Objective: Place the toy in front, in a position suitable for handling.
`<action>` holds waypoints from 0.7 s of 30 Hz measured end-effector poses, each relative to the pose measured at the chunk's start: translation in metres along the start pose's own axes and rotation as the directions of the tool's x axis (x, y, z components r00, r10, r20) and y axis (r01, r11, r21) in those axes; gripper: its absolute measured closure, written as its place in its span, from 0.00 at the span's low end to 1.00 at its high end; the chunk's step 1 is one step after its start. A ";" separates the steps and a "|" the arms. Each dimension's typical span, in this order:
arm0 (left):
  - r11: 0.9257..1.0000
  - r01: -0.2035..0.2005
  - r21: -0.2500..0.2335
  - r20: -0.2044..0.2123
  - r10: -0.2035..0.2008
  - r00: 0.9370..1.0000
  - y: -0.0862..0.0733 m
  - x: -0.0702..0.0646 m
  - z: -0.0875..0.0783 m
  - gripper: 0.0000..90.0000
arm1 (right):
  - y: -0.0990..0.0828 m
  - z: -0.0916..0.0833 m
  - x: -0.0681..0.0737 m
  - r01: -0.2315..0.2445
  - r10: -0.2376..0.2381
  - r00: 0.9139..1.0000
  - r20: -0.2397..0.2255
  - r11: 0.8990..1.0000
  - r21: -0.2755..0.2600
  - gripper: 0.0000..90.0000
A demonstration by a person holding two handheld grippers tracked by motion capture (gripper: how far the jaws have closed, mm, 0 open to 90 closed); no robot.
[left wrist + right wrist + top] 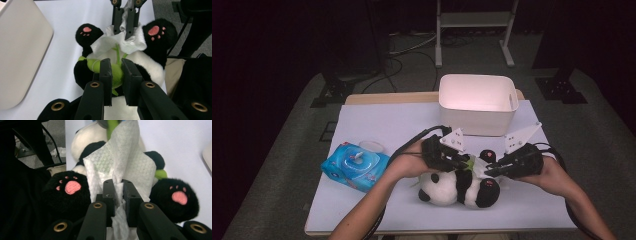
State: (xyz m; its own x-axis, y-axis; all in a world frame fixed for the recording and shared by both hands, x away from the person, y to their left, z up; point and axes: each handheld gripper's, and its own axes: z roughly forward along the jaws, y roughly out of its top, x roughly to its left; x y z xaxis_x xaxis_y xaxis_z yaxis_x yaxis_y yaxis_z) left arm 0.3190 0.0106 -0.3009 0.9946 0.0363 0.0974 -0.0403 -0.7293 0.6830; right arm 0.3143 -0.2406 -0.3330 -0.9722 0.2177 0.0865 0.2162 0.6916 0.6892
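A black-and-white panda plush (447,190) lies on its back at the table's front middle, pink-soled feet up. My left gripper (464,161) is shut on the green plush sprig (91,63) at the panda's chest; in the left gripper view the jaws (116,66) pinch that green piece. My right gripper (488,171) comes in from the right, shut on a white wipe (122,157). The wipe is draped over the panda's belly (147,65) between its two feet, bunched between the right gripper (118,186) pads. The right gripper (125,25) holds the wipe (130,43) opposite the left one.
A white plastic bin (477,102) stands at the back of the table, just beyond the grippers. A blue wet-wipe pack (354,166) lies at the left, with a small clear lid (372,146) behind it. Both forearms enter from the bottom edge.
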 end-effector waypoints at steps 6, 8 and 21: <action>1.000 0.026 -0.016 0.030 -0.026 0.999 -0.010 -0.003 0.008 0.88 | -0.008 0.012 -0.002 -0.024 0.024 1.000 -0.007 0.999 0.022 0.90; 0.999 0.029 -0.019 0.038 -0.028 0.999 -0.012 -0.004 0.009 0.88 | -0.011 0.013 0.000 -0.026 0.026 1.000 -0.004 0.999 0.018 0.90; 0.997 0.061 -0.036 0.062 -0.059 0.996 -0.022 -0.010 0.010 0.84 | -0.049 0.010 -0.002 -0.110 0.110 0.994 0.006 0.994 -0.021 0.90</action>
State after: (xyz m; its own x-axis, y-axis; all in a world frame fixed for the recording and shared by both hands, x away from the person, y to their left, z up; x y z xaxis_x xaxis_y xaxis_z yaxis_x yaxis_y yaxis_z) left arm 0.3107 0.0194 -0.3243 0.9992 0.0367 0.0124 0.0169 -0.7007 0.7133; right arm 0.3067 -0.2681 -0.3744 -0.9418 0.2968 0.1577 0.3200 0.6487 0.6905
